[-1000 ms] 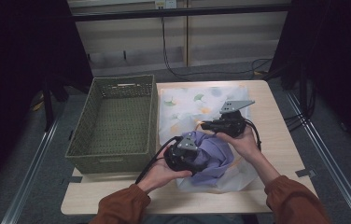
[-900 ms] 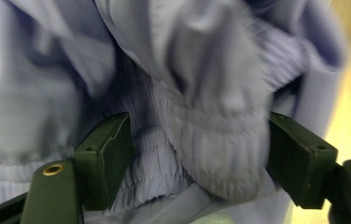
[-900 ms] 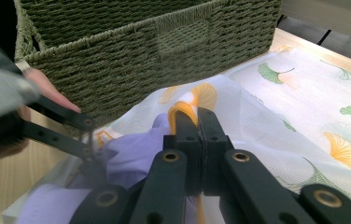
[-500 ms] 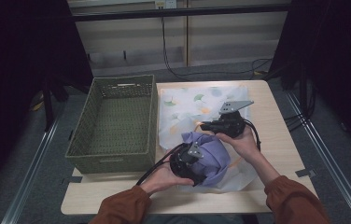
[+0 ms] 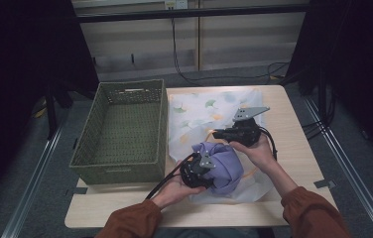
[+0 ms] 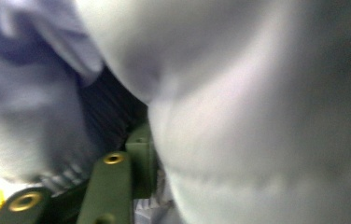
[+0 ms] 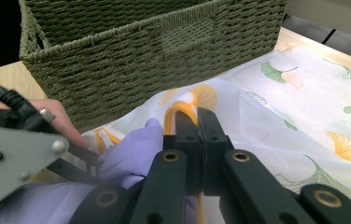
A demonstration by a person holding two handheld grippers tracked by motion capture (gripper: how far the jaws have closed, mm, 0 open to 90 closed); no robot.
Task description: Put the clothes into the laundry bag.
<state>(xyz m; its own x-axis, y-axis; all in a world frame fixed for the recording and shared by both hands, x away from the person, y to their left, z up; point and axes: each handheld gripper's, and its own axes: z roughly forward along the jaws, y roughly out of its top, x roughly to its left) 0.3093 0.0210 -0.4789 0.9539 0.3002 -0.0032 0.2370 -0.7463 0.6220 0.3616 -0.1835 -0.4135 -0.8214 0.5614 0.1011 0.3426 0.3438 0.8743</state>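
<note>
So the right gripper has its black jaws pressed flat together, with a thin orange-yellow strap running right beside them; whether they actually pinch it I can't tell. Just left of those jaws sits the soft, crumpled lavender cloth bundle, rounded and puffy. The left gripper is pushed into that bundle from the near side. Its jaws have just been closing, and in the left gripper view the fabric bulges right up against them, blurry, so they look clamped on a fold. Under both lies a thin white sheet with ginkgo leaf print, spread on the pale wooden table. Beyond the right jaws stands a green woven basket, coarse-textured and boxy.
</note>
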